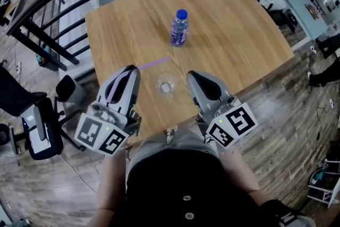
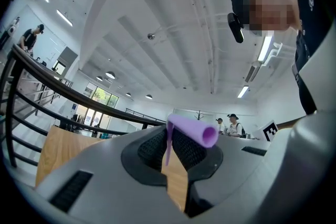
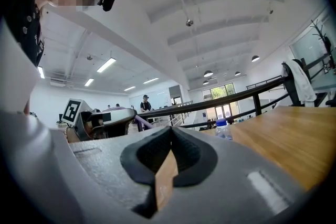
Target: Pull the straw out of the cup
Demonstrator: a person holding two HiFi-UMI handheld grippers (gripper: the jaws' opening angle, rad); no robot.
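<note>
A purple straw [image 1: 155,63] is pinched at one end by my left gripper [image 1: 134,69], which is shut on it. The straw runs level to the right, outside the clear cup [image 1: 166,84]. In the left gripper view the straw [image 2: 192,130] crosses the top of the black pads, with a thin strip hanging between them. The cup stands upright on the wooden table [image 1: 234,40], between the two grippers. My right gripper [image 1: 192,77] is beside the cup on its right, with its pads [image 3: 181,152] meeting at the tips and nothing between them. The right gripper view shows the left gripper [image 3: 100,122] with the straw [image 3: 142,123].
A water bottle with a blue cap [image 1: 179,27] stands upright farther back on the table, also visible as a bottle [image 3: 223,129] in the right gripper view. A black railing [image 1: 48,2] runs behind the table. A black chair [image 1: 32,119] is on the floor at the left.
</note>
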